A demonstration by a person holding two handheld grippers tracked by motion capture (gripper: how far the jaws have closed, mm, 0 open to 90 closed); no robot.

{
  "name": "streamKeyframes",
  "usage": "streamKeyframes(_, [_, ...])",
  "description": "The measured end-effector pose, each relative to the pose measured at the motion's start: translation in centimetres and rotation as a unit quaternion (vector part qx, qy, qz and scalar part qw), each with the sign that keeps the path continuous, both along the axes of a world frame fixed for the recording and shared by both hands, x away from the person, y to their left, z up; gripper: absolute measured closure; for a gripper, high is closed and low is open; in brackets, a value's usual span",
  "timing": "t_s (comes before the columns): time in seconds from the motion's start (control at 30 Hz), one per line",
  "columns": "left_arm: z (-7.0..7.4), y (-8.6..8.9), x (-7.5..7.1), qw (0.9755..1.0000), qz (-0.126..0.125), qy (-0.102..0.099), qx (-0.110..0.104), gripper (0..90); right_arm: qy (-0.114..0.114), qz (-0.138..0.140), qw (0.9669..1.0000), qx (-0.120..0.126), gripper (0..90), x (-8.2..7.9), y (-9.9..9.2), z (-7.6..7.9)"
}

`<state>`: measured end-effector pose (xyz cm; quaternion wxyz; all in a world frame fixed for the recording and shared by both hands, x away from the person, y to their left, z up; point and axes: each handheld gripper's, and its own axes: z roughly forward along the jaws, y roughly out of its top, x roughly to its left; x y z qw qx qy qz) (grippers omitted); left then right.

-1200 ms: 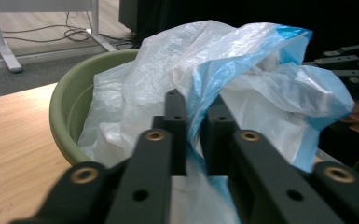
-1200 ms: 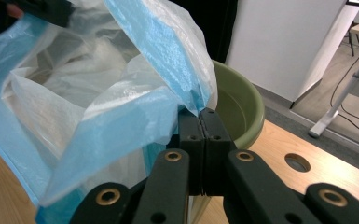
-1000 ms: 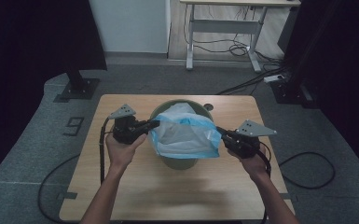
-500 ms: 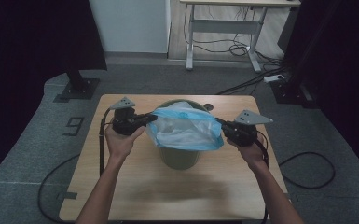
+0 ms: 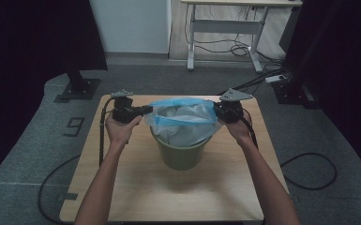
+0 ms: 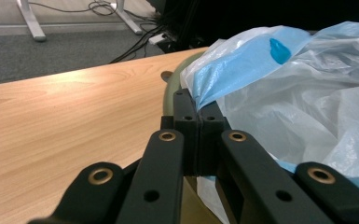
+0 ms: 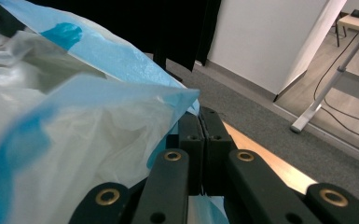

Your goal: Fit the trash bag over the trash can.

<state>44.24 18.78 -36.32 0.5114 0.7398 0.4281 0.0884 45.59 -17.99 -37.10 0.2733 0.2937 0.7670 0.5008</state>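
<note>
Both hands have swung apart and away from the person since a second ago, pulling the bag's mouth much wider over the bin [image 5: 182, 152]. One blue-rimmed plastic bag [image 5: 184, 123], one olive bin, two grippers. The left gripper [image 5: 146, 110] is clenched on the bag's rim at the bin's left; the right gripper [image 5: 216, 111] is pinched on the rim at the bin's right. To seat the liner well, I'd say keep both pinches firm, hold the rim level and taut, then lower it evenly around the bin's lip without tearing the thin film.
</note>
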Motion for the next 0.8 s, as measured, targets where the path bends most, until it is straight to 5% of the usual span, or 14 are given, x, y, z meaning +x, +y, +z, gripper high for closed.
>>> streamKeyframes(0.37, [-1.1, 0.9, 1.4, 0.9995, 0.018, 0.024, 0.005, 88.9, 0.014, -0.007, 0.9996, -0.024, 85.3, 3.0, 1.3, -1.2])
streamKeyframes(0.6, [-2.0, 0.9, 2.1, 0.9988, 0.018, 0.044, 0.011, 88.7, 0.038, 0.004, 0.9993, -0.003, 86.0, 4.0, 0.8, -1.9])
streamKeyframes(0.8, [-3.1, 0.8, 2.7, 0.9978, 0.013, 0.065, 0.009, 88.8, 0.091, 0.021, 0.9952, 0.029, 87.4, 5.4, 0.3, -3.2])
